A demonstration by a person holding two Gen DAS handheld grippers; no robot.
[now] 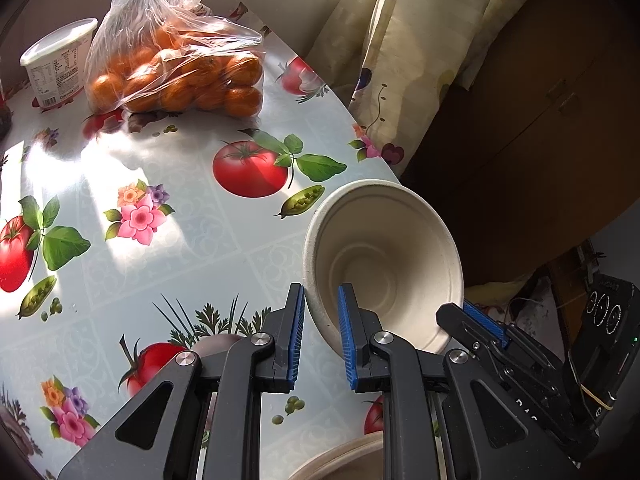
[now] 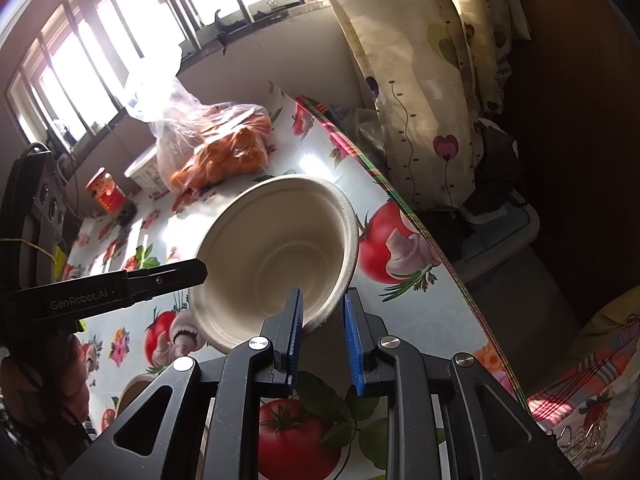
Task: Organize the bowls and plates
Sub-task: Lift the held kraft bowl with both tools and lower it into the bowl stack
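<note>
Pulp-fibre bowl [image 1: 384, 264] held tilted above the table [image 1: 168, 240], its rim pinched on opposite sides between nearly closed left gripper [image 1: 320, 320] and right gripper [image 2: 322, 320]. Probably light, thin-walled (easily crushed); the rolled rim offers stiffest hold.

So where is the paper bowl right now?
The paper bowl is tilted above the table's right edge, its rim pinched by the left gripper and the right gripper on opposite sides, nearer than the bag of oranges.

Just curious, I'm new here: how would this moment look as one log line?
left claw: shut on bowl rim | right claw: shut on opposite rim | bowl: tilted, held above table
</note>
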